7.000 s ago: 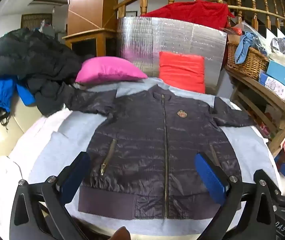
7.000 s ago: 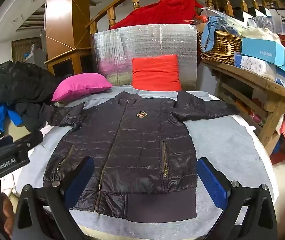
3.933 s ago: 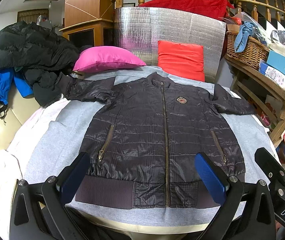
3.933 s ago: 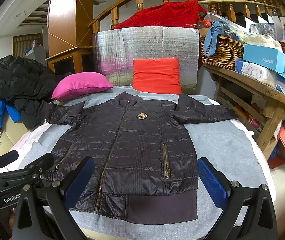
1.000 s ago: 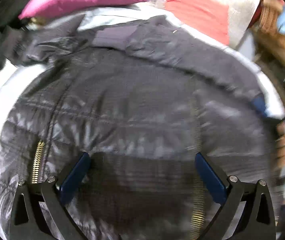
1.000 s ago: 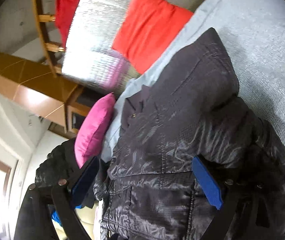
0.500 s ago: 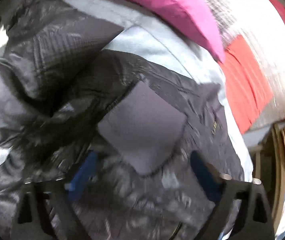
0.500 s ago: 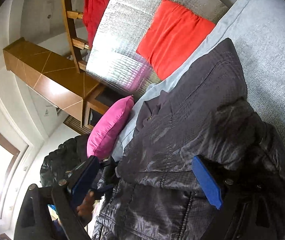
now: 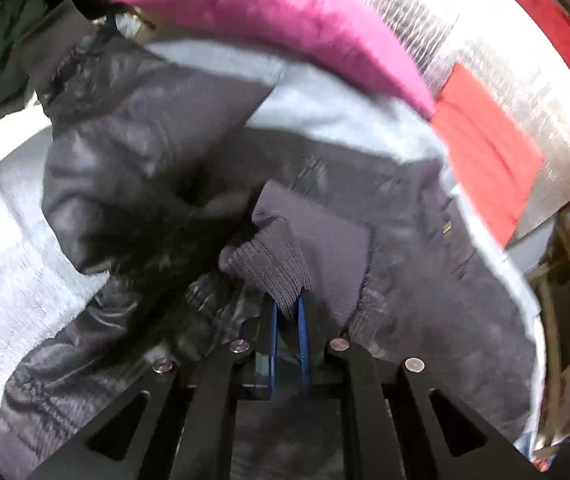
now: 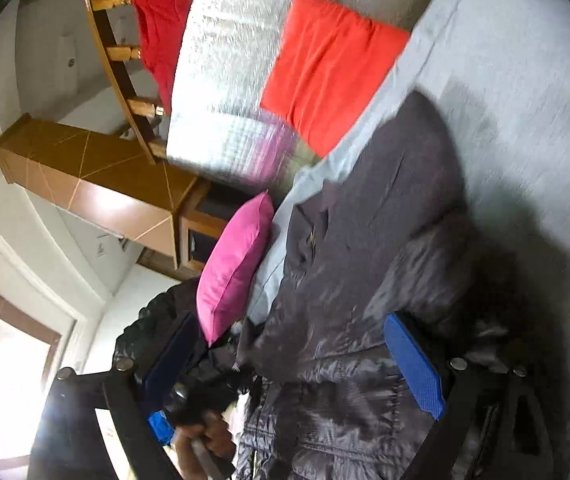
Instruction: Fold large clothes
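The dark quilted jacket lay partly folded on the grey-covered counter, its ribbed cuff drawn in over the body. The left tool had its blue pads pressed together, pinching that ribbed cuff. The right tool was spread wide over the jacket, nothing between its pads. A pink cushion and a red cushion sat just beyond the collar, before a silver foil panel.
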### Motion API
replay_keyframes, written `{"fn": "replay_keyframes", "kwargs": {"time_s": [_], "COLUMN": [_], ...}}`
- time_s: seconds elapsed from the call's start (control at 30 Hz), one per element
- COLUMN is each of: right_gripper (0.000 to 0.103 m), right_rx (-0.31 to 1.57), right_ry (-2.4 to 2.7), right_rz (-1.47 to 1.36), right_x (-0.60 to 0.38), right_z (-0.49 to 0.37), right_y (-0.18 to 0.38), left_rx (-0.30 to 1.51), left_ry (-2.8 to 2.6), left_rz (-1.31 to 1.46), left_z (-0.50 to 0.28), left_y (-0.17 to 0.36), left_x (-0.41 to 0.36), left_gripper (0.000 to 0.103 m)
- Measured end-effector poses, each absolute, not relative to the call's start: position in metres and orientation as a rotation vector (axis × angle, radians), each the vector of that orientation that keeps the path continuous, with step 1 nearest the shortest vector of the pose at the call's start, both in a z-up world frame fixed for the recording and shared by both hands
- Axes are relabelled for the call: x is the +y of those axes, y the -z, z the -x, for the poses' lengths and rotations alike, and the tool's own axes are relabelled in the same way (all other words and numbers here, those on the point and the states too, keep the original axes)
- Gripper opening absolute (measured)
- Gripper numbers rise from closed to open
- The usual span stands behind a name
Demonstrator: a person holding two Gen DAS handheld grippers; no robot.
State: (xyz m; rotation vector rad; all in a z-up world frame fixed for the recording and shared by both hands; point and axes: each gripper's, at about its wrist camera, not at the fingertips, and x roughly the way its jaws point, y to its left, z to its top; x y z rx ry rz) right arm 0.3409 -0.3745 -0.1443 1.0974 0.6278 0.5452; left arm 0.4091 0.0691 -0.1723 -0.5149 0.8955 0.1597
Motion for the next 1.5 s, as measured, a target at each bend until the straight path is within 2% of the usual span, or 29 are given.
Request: {"fn": "replay_keyframes", "kwargs": {"time_s": [0.07,0.17,0.37,0.4,0.43,0.47,0.57,0.63,0.7,0.73,0.77,0.9,1.1,1.13,1.17,1.27,1.33,1.4,1.5], "right_gripper": [0.097,0.097,0.097,0.085,0.06,0.016,0.016,0.029,0.083,0.089,0.089,0.089,0.087,0.081,0.052,0.039,0.041,0.072,0.082], "right_rx": [0.628,0.684,0.951,0.987,1.0,1.012,0.952,1.003,1.011,0.958,0.921,0.897,0.982,1.02,1.05,1.04,1.02,1.014,0.917], "right_ry": [-0.524,-0.429,-0.297,-0.272,-0.265,-0.258,-0.237,-0.169,-0.145,-0.136,-0.135,-0.213,-0.305,-0.318,-0.331,-0.343,-0.361,-0.385,-0.37], "right_rz": [-1.092,-1.006,-0.757,-0.715,-0.67,-0.625,-0.466,-0.444,-0.496,-0.518,-0.539,-0.666,-0.498,-0.471,-0.45,-0.411,-0.443,-0.516,-0.628], "right_x": [-0.388,-0.405,-0.401,-0.398,-0.395,-0.391,-0.377,-0.378,-0.389,-0.396,-0.403,-0.42,-0.379,-0.371,-0.367,-0.362,-0.367,-0.38,-0.408], "right_z": [-0.34,-0.36,-0.46,-0.474,-0.483,-0.49,-0.497,-0.504,-0.501,-0.49,-0.481,-0.437,-0.401,-0.404,-0.407,-0.405,-0.404,-0.404,-0.402], "right_y": [0.133,0.117,0.133,0.138,0.139,0.138,0.119,0.137,0.147,0.143,0.138,0.125,0.129,0.137,0.145,0.15,0.148,0.146,0.131], "left_rx": [0.903,0.887,0.864,0.857,0.844,0.838,0.85,0.842,0.843,0.848,0.84,0.761,0.669,0.659,0.654,0.661,0.686,0.707,0.734], "left_ry": [-0.162,-0.142,-0.135,-0.137,-0.133,-0.132,-0.131,-0.146,-0.141,-0.151,-0.158,-0.188,-0.122,-0.1,-0.072,0.025,0.123,0.205,0.308], "left_rz": [0.489,0.48,0.451,0.439,0.426,0.422,0.383,0.339,0.335,0.332,0.333,0.298,0.189,0.171,0.165,0.154,0.134,0.11,0.093], "left_z": [-0.41,-0.406,-0.389,-0.387,-0.383,-0.38,-0.379,-0.376,-0.373,-0.37,-0.366,-0.337,-0.327,-0.326,-0.329,-0.341,-0.351,-0.36,-0.373], "left_y": [0.182,0.18,0.174,0.171,0.169,0.168,0.179,0.178,0.172,0.167,0.162,0.132,0.087,0.082,0.078,0.075,0.078,0.082,0.092], "left_x": [0.069,0.071,0.077,0.077,0.077,0.078,0.072,0.067,0.068,0.07,0.072,0.075,0.022,0.01,-0.002,-0.048,-0.09,-0.124,-0.175], "left_gripper": [0.014,0.014,0.011,0.011,0.011,0.011,0.011,0.014,0.025,0.042,0.052,0.055,0.06,0.062,0.064,0.066,0.066,0.066,0.066]}}
